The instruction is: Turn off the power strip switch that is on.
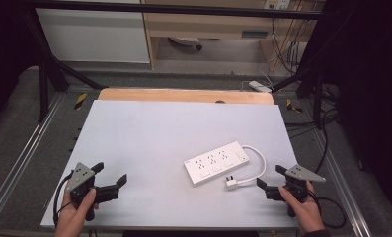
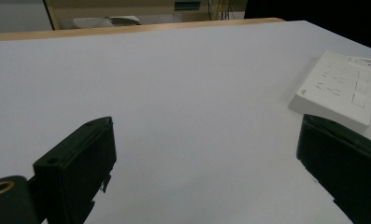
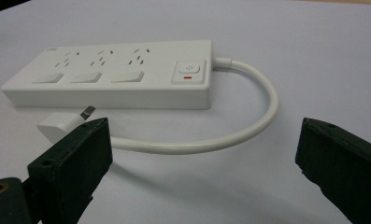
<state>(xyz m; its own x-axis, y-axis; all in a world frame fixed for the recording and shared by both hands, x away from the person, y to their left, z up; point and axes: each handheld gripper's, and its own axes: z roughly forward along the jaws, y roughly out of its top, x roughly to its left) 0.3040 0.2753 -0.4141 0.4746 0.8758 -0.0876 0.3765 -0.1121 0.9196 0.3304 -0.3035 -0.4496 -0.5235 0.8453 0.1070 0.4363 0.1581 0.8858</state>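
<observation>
Two handheld grippers are hovering over the pale grey table top (image 1: 149, 133), and we are recording them from left to right. At the near left corner we are holding the left gripper (image 1: 110, 178) with its black jaws spread wide and nothing between them; it is standing well apart from the work. Right of centre, the white rectangular plastic power strip (image 1: 216, 162) is lying flat on the surface, its white cord (image 1: 260, 165) looping round to the white plug (image 1: 231, 183), which is resting just beside the strip's near edge. At the near right we are holding the right gripper (image 1: 271, 178), jaws likewise parted and empty, close to the cord's loop and the plug. We are judging this the approach stage, with nothing yet grasped. The next move appears to call for bringing the right gripper over the plug, squaring the jaws to its body, and closing on it.
</observation>
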